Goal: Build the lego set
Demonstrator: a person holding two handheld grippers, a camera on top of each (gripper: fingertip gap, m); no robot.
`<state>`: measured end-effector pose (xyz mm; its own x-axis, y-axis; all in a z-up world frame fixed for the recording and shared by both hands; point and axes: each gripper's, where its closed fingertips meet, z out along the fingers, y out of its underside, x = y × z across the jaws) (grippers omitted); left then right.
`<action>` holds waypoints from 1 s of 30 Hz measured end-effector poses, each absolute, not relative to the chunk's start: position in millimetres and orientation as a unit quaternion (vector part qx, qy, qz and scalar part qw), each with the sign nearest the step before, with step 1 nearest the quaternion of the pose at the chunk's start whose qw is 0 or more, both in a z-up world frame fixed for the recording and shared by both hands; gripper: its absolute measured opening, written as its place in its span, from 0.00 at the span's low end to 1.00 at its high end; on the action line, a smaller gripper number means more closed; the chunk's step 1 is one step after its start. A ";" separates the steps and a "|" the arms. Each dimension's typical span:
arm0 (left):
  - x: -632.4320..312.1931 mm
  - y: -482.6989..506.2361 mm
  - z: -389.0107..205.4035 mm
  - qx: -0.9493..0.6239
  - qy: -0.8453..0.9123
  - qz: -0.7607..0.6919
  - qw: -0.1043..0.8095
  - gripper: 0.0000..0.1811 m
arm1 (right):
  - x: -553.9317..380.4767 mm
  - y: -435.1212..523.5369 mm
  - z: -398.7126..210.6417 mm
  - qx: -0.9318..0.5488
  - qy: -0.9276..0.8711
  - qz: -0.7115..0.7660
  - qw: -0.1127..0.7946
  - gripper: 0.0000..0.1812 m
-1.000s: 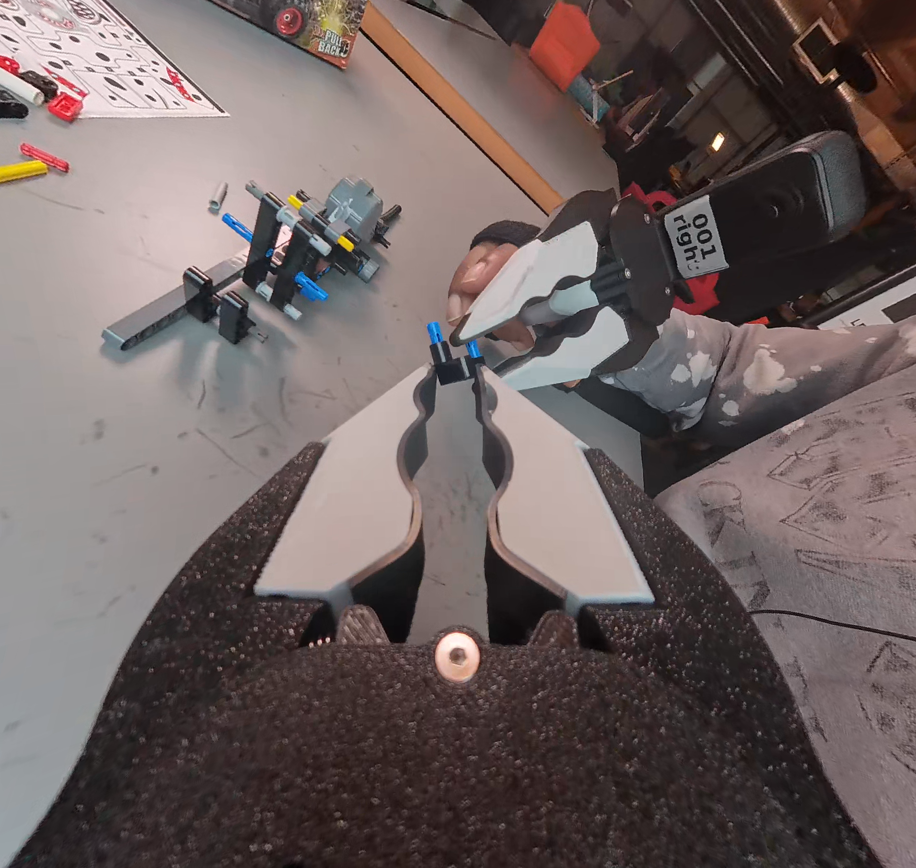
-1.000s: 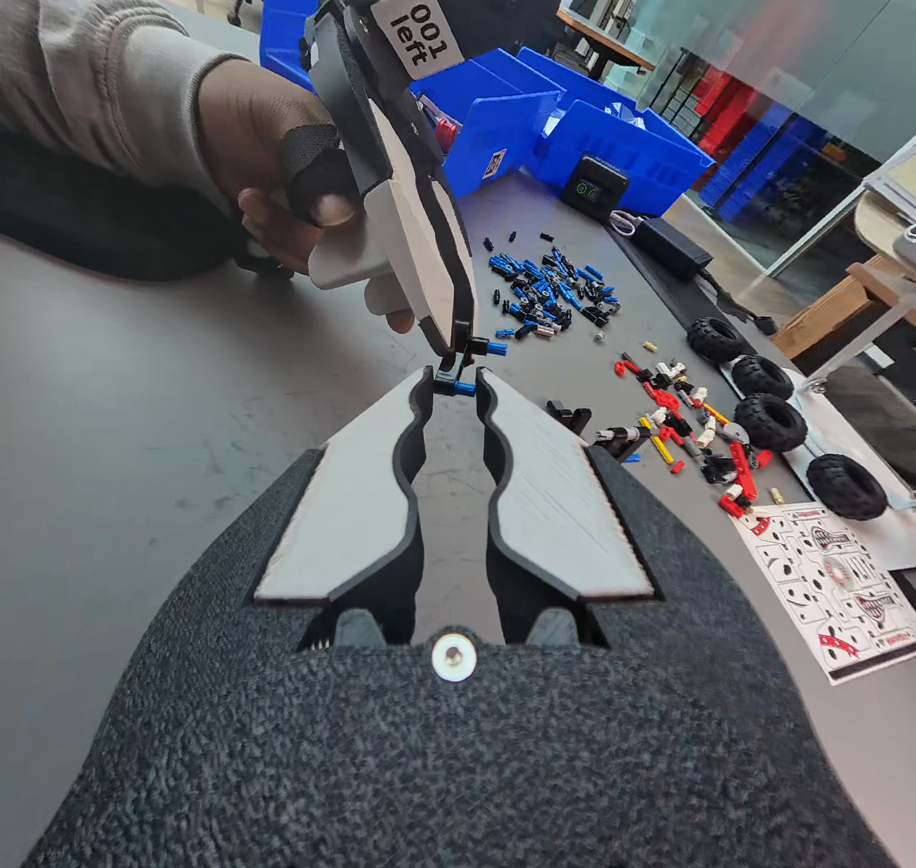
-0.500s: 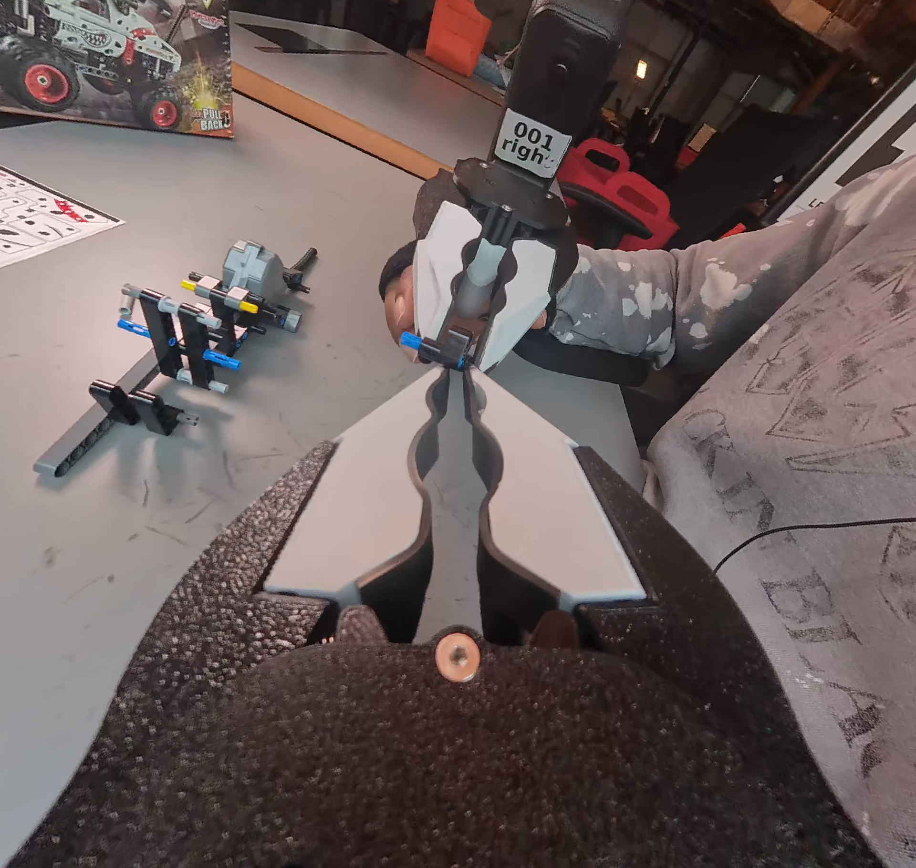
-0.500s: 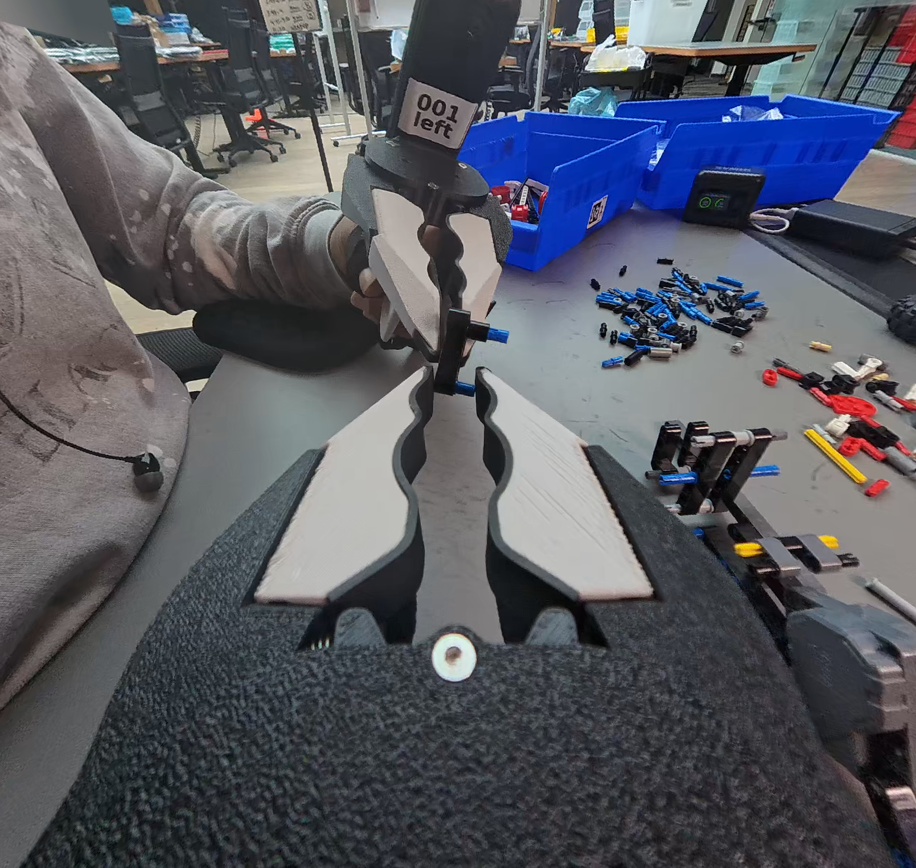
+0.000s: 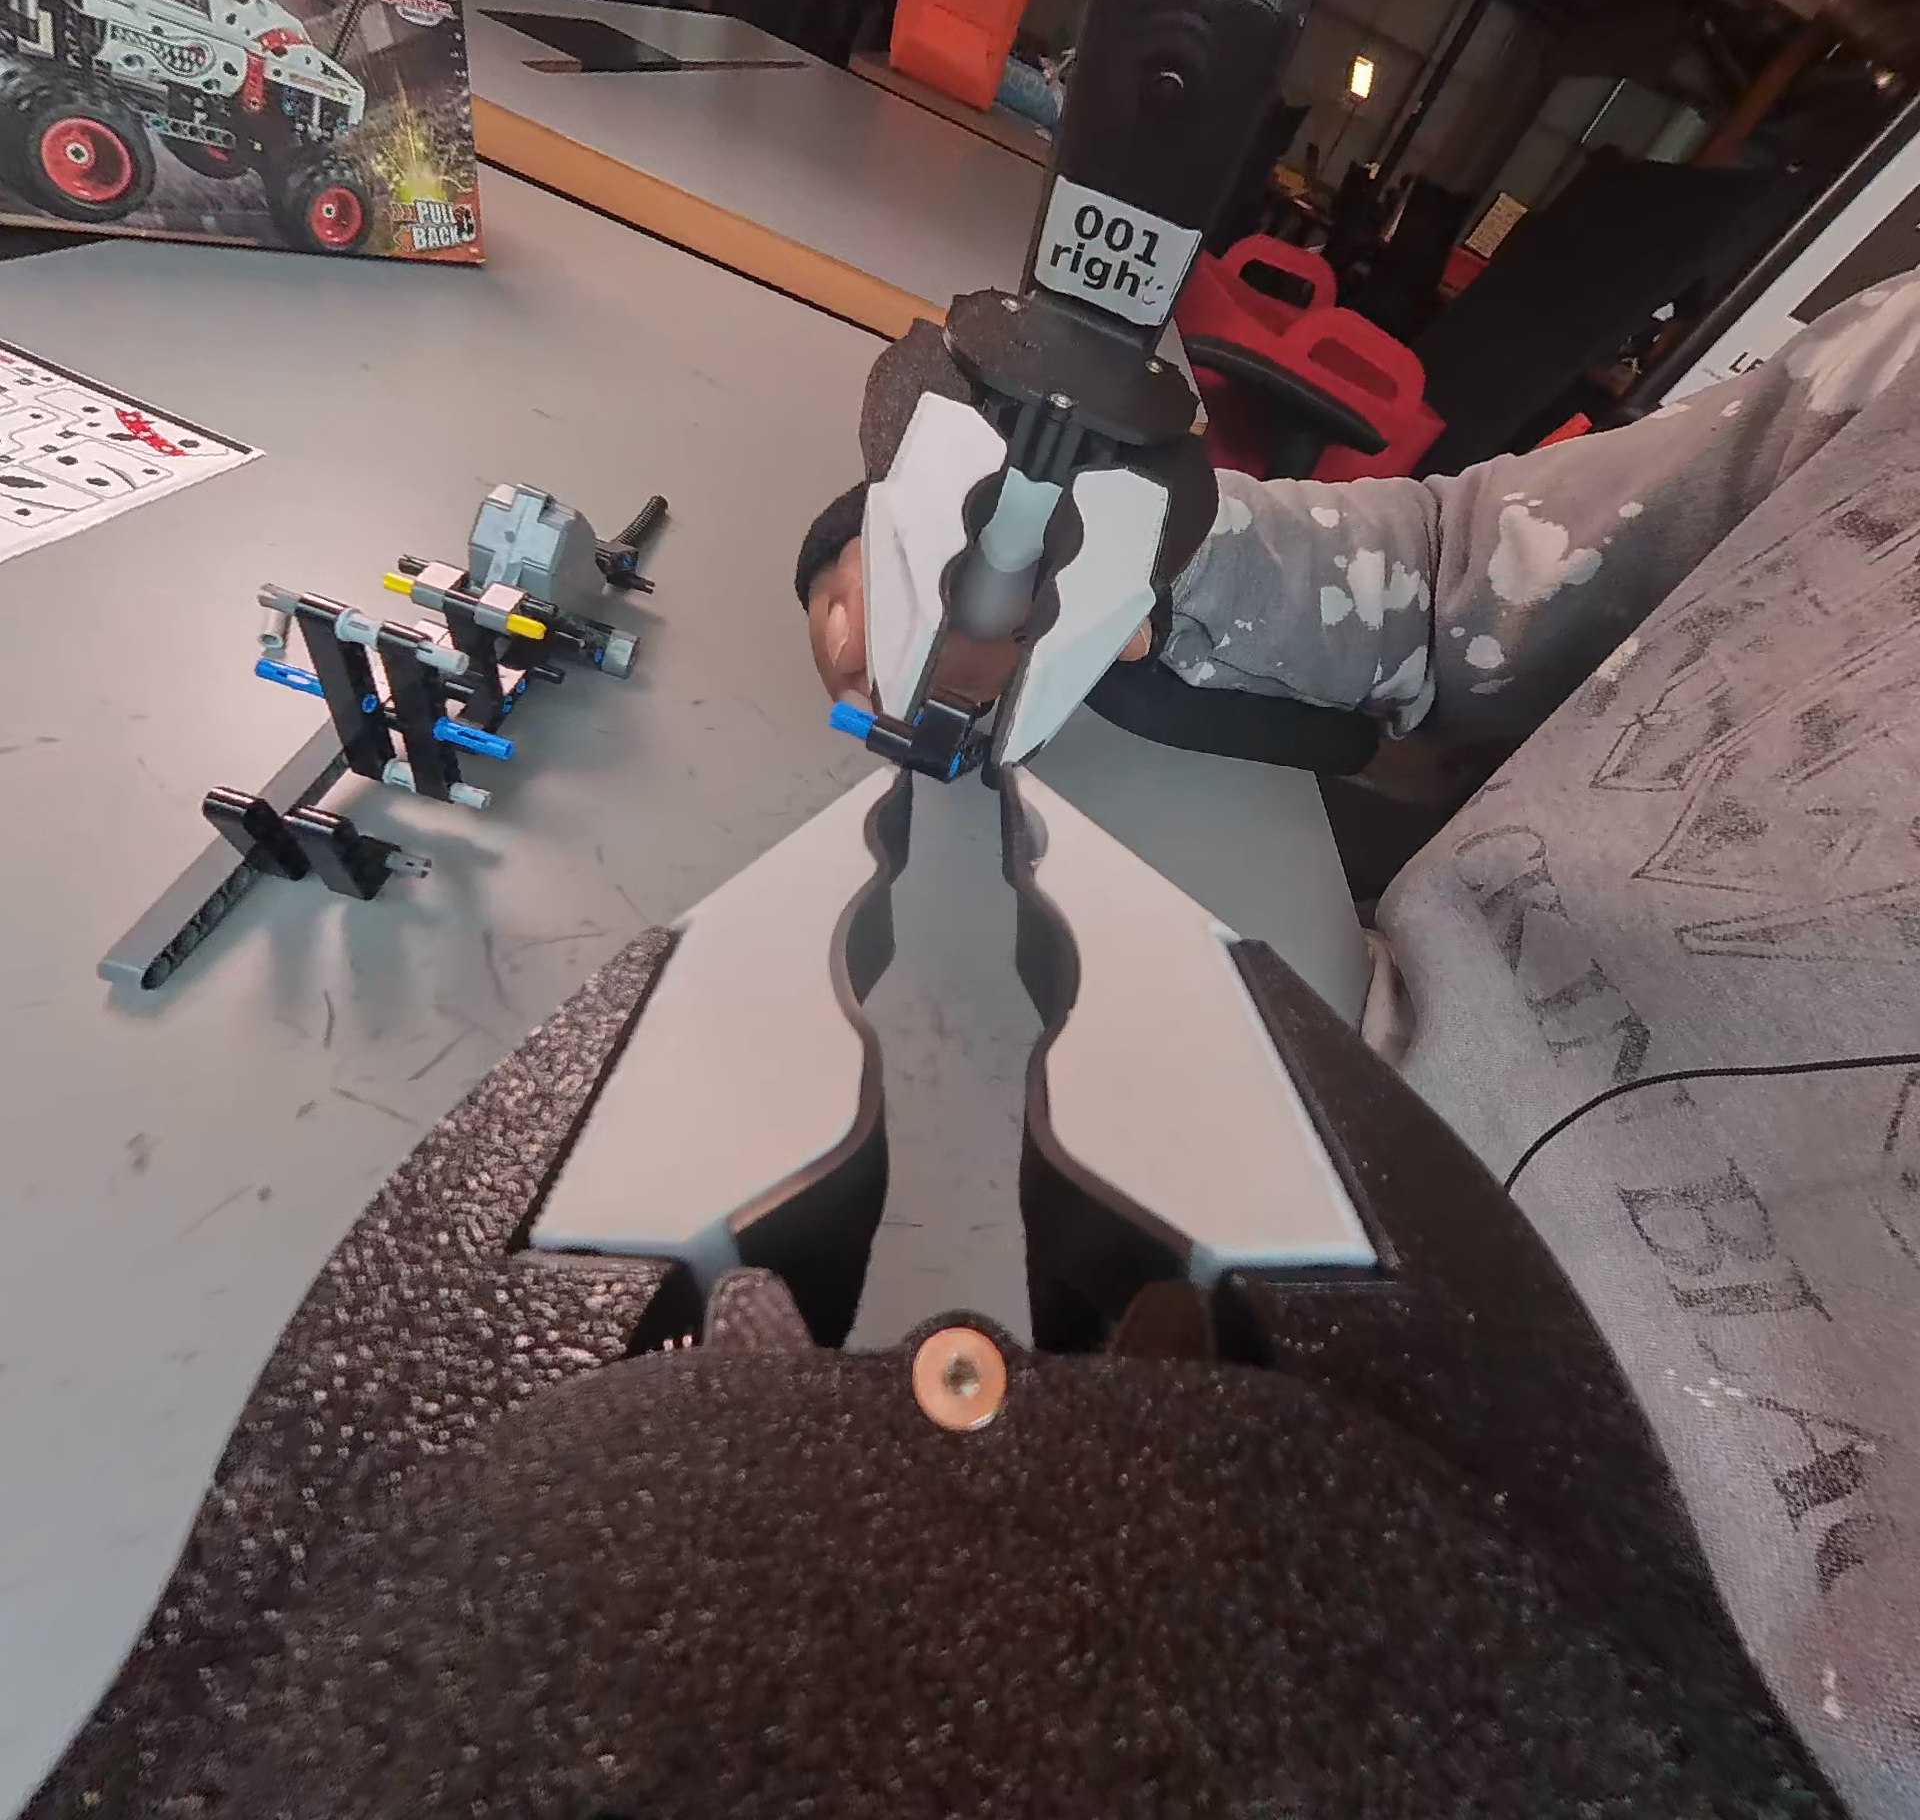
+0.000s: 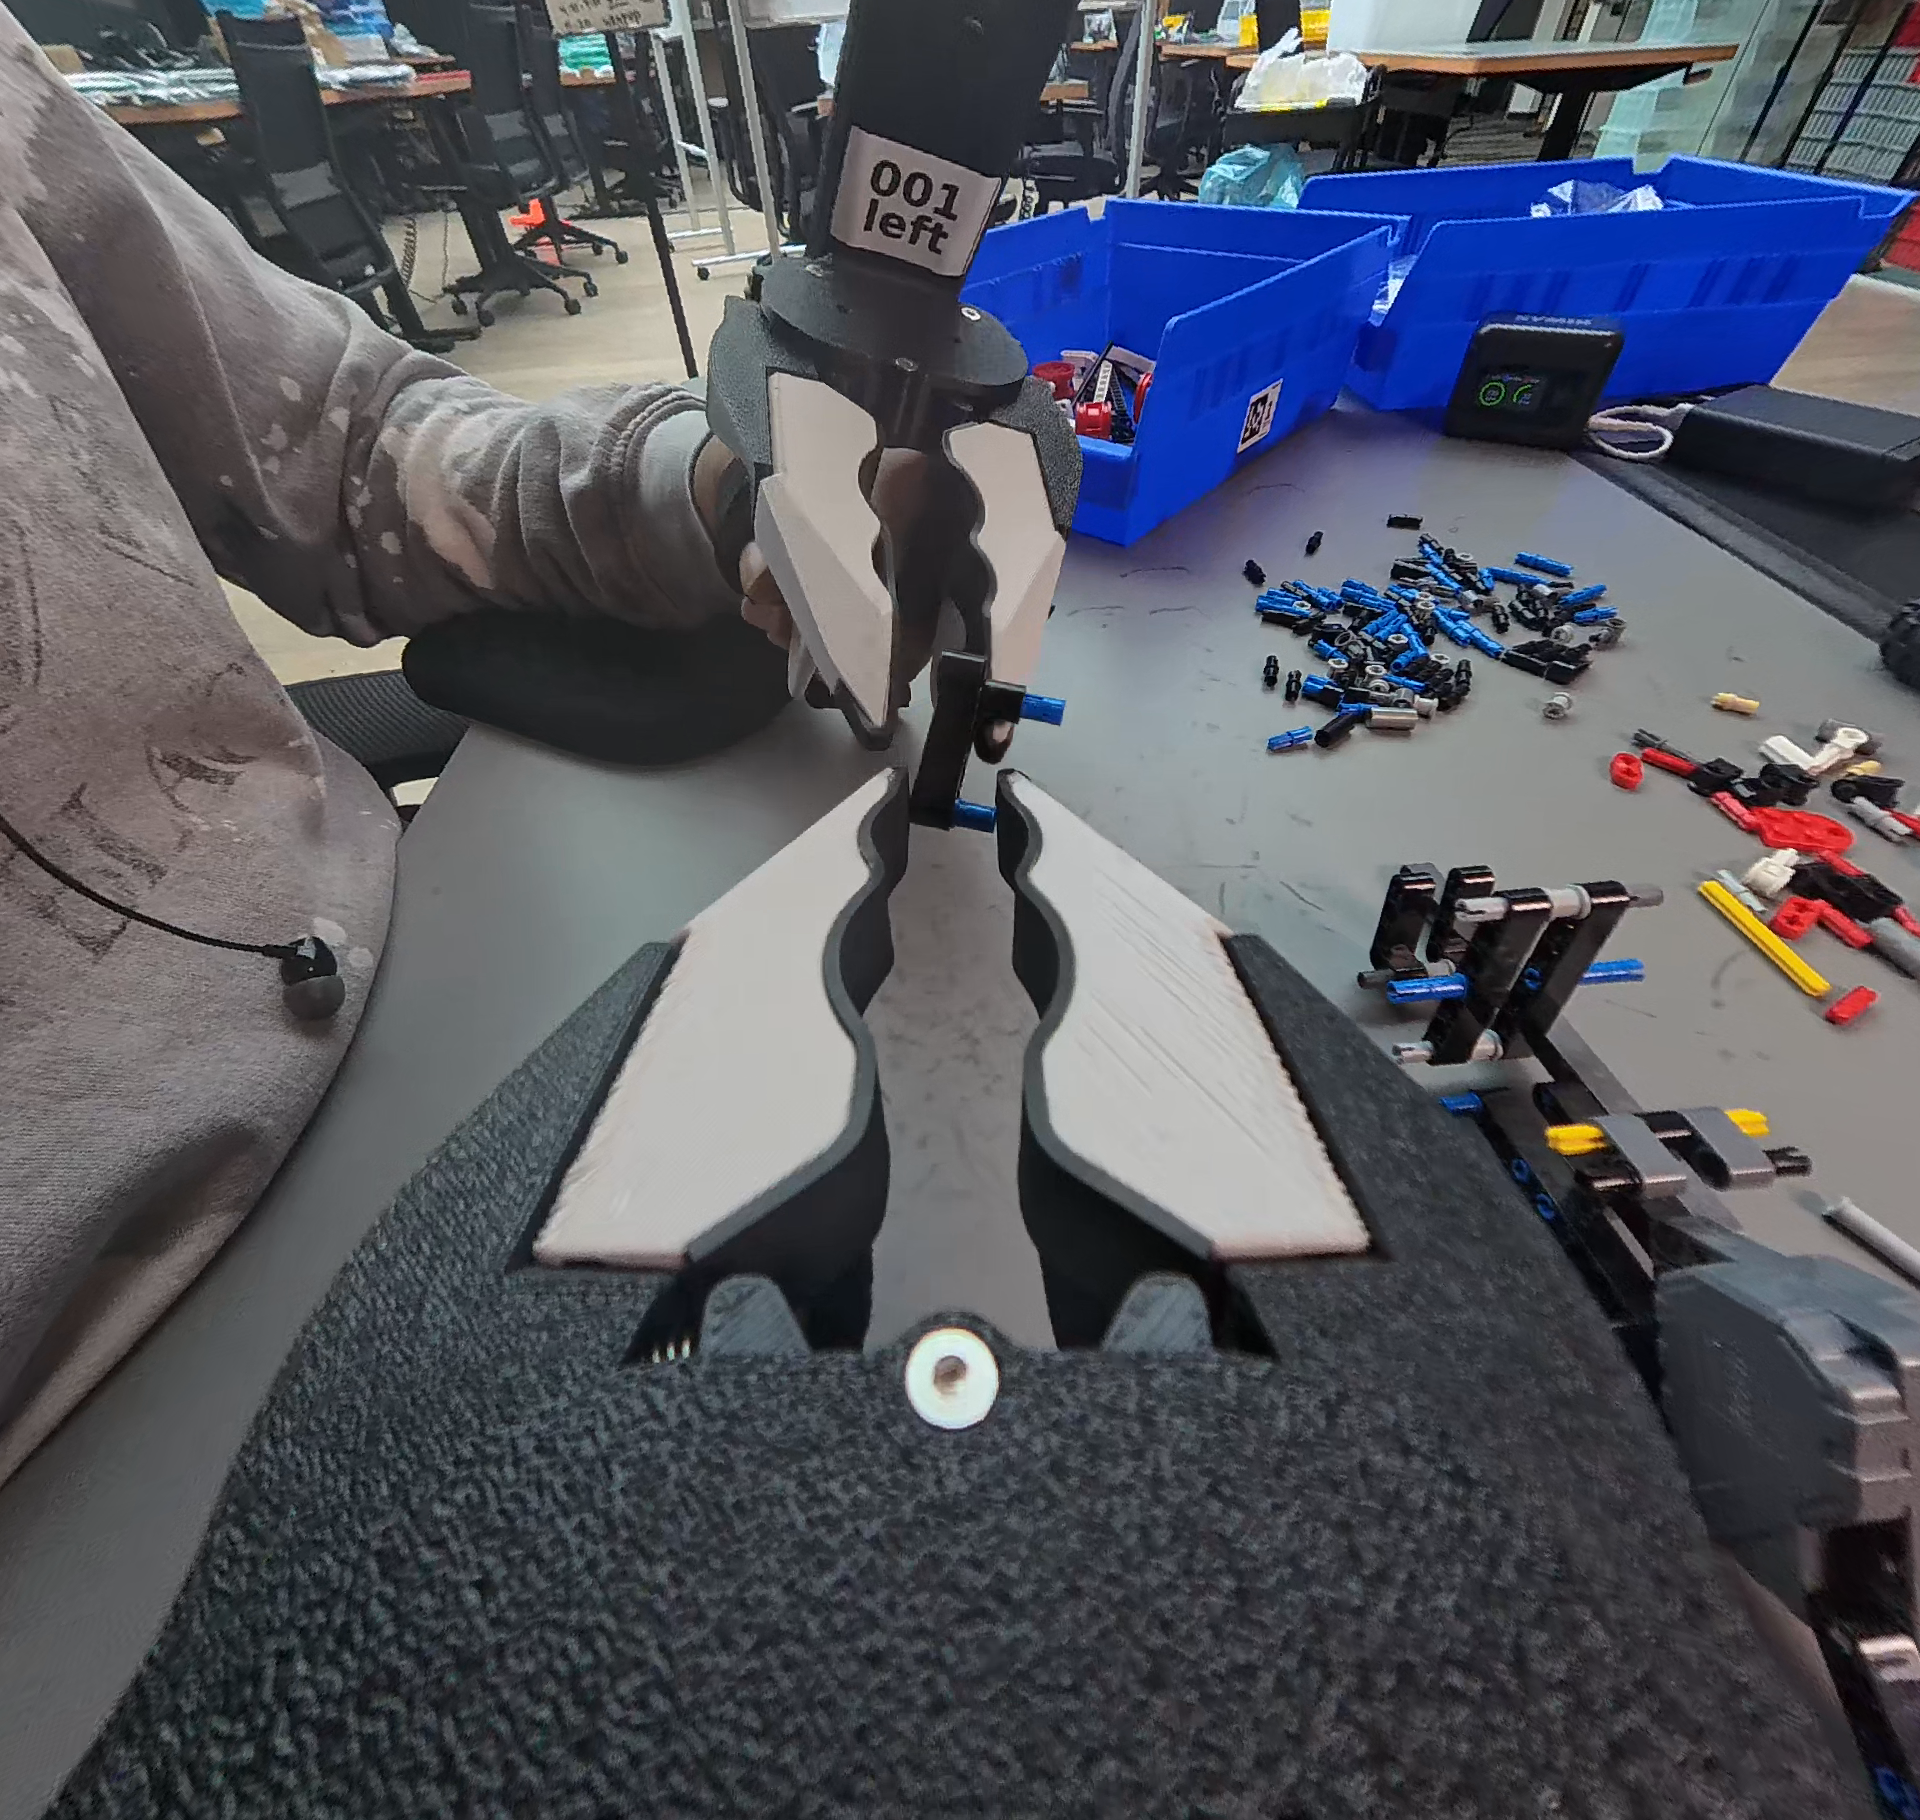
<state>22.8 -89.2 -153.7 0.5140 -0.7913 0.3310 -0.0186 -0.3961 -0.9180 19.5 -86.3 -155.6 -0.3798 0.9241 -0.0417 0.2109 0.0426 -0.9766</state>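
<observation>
A small black beam with blue pins (image 6: 951, 731) hangs in the air between my two grippers, which face each other tip to tip. My right gripper (image 6: 951, 783) is closed around its lower end, across the lower blue pin. My left gripper (image 5: 953, 783) is closed on its other end. The beam also shows in the left wrist view (image 5: 925, 736). The left gripper (image 6: 940, 705) and the right gripper (image 5: 966, 736) each show in the other's view. The partly built black frame (image 5: 416, 690) with a grey motor block (image 5: 530, 544) lies on the grey table (image 5: 623, 368); it also shows in the right wrist view (image 6: 1496, 970).
A pile of blue and black pins (image 6: 1434, 627) and loose red, yellow and white parts (image 6: 1787, 835) lie beyond the frame. Blue bins (image 6: 1226, 336) stand at the back. The set's box (image 5: 208, 66) and a sticker sheet (image 5: 83, 451) are far left. The person's torso is close by. My two grippers' fingertips are within a few centimetres of each other.
Both grippers have swung round together from a tilted pose to face each other squarely, with the black beam still between them. In the last half second they barely moved.
</observation>
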 end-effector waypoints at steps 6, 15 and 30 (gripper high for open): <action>20.7 -90.2 -155.2 -0.730 0.288 -0.399 0.473 0.17 | 20.6 -91.2 -160.6 -0.440 -0.653 0.523 0.327 0.09; 23.7 -92.3 -164.1 -0.743 0.288 -0.406 0.446 0.12 | 22.8 -95.3 -155.4 -0.422 -0.657 0.527 0.336 0.09; 31.2 -99.9 -158.3 -0.727 0.298 -0.433 0.441 0.12 | 24.3 -102.3 -147.1 -0.397 -0.655 0.540 0.349 0.09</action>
